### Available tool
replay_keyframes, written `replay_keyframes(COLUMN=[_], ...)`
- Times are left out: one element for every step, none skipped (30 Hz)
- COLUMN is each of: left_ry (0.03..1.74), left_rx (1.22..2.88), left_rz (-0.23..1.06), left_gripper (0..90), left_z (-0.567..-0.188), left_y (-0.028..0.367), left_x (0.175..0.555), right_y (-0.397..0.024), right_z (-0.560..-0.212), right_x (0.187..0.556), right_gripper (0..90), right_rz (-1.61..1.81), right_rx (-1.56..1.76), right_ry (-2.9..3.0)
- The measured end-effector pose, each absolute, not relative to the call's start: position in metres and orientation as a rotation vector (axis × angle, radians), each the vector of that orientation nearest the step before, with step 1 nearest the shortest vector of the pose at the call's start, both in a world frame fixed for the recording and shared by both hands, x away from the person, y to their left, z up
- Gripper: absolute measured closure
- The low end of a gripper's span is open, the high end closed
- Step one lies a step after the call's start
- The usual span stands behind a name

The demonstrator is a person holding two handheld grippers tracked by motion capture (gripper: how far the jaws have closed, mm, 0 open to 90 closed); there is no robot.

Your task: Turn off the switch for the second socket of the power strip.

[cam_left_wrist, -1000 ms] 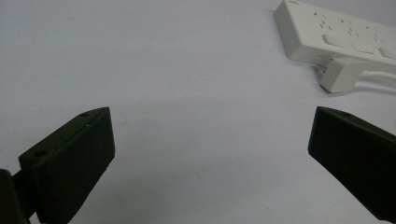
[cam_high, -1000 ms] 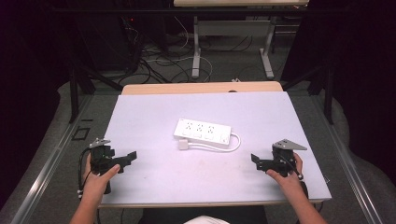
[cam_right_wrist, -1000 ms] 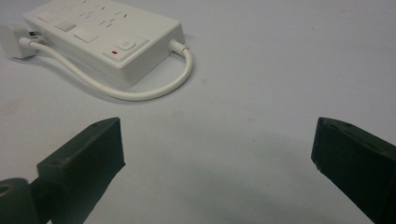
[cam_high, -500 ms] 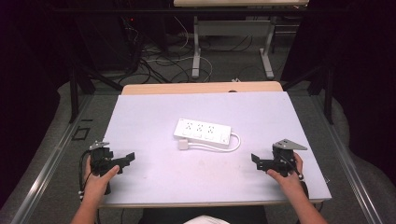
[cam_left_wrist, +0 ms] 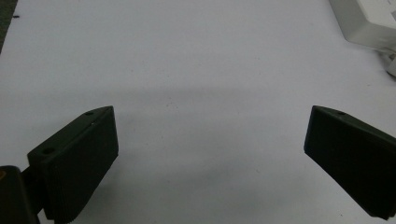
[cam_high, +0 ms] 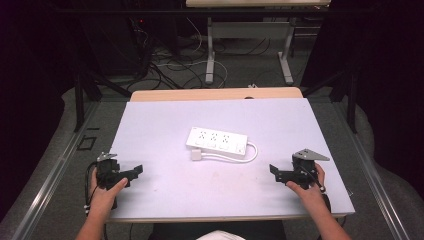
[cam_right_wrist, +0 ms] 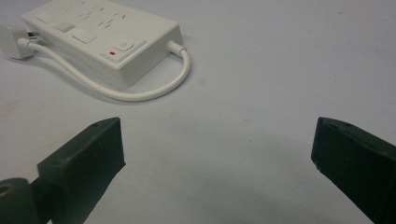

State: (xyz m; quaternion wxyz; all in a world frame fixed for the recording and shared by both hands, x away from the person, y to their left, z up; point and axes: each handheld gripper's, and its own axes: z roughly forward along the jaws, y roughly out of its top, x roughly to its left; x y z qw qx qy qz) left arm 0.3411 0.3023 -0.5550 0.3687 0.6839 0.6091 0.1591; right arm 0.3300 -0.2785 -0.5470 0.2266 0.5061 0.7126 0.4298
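Note:
A white power strip (cam_high: 217,142) lies flat in the middle of the white table (cam_high: 165,120), its short white cable (cam_high: 250,155) looped round to a plug (cam_high: 196,155) at its near side. In the right gripper view the strip (cam_right_wrist: 100,39) sits ahead and to the left, with a switch and a red mark at its near end. My left gripper (cam_high: 136,171) rests near the table's front left corner, open and empty. My right gripper (cam_high: 274,170) rests near the front right, also open and empty. A corner of the strip (cam_left_wrist: 369,21) appears at the top right of the left gripper view.
A wooden table edge (cam_high: 215,94) runs behind the white surface. Beyond it are metal desk legs (cam_high: 210,50) and loose cables (cam_high: 170,65) on the floor. Dark curtains hang on both sides.

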Motion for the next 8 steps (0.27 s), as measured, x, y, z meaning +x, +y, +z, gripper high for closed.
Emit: replay_keyframes(left_ry=[1.565,1.565,1.564,1.565,1.566,1.567,1.565,1.569], left_rx=[1.754,1.752,1.758,1.757,1.759,1.758,1.76,1.752], left_rz=[0.409,0.408,0.408,0.407,0.408,0.41,0.411,0.411], left_gripper=[3.1,3.4,3.6,3.7,3.8,3.8,3.8,3.8], left_z=[-0.5552,-0.5553,-0.5554,-0.5556,-0.5556,-0.5556,-0.5555,-0.5554], left_y=[0.3024,0.3026,0.3029,0.3029,0.303,0.303,0.3032,0.3026], left_x=[0.3411,0.341,0.3408,0.3409,0.3409,0.341,0.3411,0.3412], right_y=[-0.2786,-0.2785,-0.2787,-0.2787,-0.2788,-0.2789,-0.2795,-0.2797], right_z=[-0.5472,-0.5471,-0.5472,-0.5472,-0.5472,-0.5469,-0.547,-0.5471], right_x=[0.3302,0.3301,0.3302,0.3301,0.3302,0.3298,0.3302,0.3303], right_gripper=[1.8,1.8,1.8,1.8,1.8,1.8,1.8,1.8], right_rz=[1.184,1.182,1.181,1.181,1.181,1.185,1.183,1.183], right_rx=[1.394,1.398,1.394,1.394,1.395,1.402,1.396,1.395], right_ry=[1.964,1.965,1.966,1.966,1.965,1.973,1.973,1.973])
